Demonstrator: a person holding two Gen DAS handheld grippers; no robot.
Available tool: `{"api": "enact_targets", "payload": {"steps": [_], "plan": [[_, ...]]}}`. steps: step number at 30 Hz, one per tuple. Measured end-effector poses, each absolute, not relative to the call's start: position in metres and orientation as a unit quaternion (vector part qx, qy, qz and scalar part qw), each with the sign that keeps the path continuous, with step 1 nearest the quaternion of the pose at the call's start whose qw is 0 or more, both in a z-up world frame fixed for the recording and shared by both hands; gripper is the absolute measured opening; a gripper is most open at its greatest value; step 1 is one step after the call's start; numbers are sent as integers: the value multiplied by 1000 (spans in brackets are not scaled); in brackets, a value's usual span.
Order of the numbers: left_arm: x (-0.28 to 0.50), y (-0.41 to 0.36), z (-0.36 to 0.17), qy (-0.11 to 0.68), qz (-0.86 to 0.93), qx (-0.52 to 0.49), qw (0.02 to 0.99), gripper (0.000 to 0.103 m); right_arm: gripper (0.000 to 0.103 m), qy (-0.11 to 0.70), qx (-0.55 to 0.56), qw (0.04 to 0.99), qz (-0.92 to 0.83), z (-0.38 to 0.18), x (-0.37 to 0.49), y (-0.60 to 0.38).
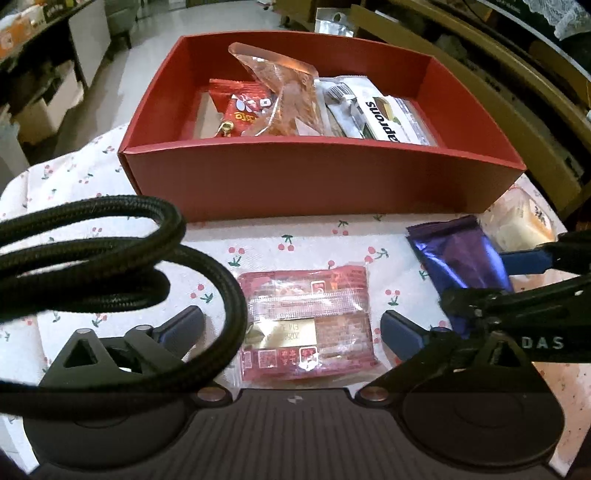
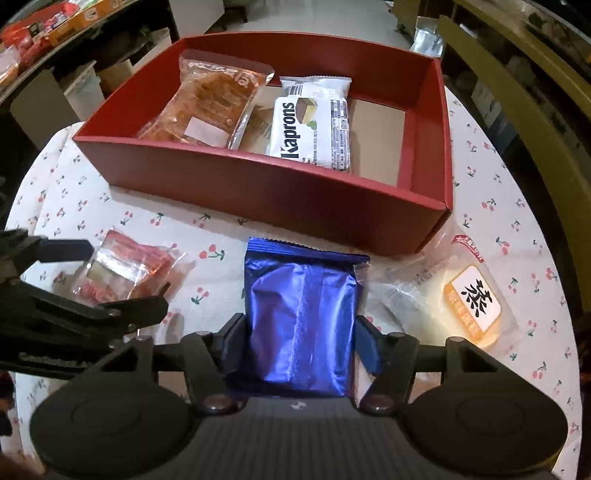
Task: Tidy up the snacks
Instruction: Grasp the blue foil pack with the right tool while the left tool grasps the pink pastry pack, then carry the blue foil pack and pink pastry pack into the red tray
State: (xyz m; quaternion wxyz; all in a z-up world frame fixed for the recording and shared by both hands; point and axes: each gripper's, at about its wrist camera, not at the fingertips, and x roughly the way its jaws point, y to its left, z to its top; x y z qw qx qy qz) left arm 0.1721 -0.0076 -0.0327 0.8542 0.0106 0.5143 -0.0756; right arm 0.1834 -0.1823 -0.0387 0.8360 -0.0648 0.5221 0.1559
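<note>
Snacks (image 1: 258, 107) in box (image 1: 317, 184), partly behind near wall

A white cloth with small red cherries (image 2: 110, 206) covers the tabletop to its rounded edges. A black braided cable (image 1: 110, 236) loops across the near left corner of the left wrist view. Beyond the tabletop's far edge stand cluttered shelves (image 2: 44, 26) and a pale floor (image 1: 155, 48).
</note>
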Motion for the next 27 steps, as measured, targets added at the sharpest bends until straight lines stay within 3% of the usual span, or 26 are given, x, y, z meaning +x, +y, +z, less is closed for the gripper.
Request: {"api": "enact_targets", "payload": {"steps": [2,9,27], "plan": [[170,-8,-28,507,-78,20,858,85,65,512,-68,841,161,-31,180,-182],[165,-7,-20,502,-94,8,859,77,65,492,-54,852,169,-12,176,-184],[164,0,22,456,-118,-44,881,75,65,458,-17,869,184,21,172,-190]]}}
